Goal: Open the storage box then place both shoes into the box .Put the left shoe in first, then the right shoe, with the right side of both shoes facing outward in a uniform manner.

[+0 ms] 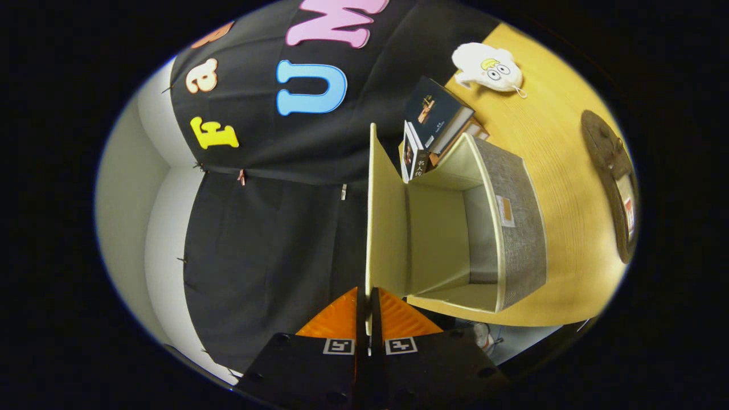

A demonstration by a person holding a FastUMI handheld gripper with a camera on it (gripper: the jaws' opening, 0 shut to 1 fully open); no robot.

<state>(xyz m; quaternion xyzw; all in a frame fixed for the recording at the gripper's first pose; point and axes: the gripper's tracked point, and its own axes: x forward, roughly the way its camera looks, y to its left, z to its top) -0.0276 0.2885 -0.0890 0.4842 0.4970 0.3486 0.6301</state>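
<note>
The storage box is grey fabric outside and cream inside, and it stands on the wooden table. Its cream lid is swung up and stands on edge, so the box is open. Nothing shows in the part of its inside that I see. My gripper is shut on the free edge of the lid, one orange finger pressing on each face. The whole view is rolled onto its side. A small white and red thing, perhaps a shoe, peeks out below the table's edge by the fingers.
Stacked books lie just behind the box. A white plush toy sits farther along the table. A dark brown oval object lies on the table beyond the box's grey wall. The black cloth wall hangs behind the lid.
</note>
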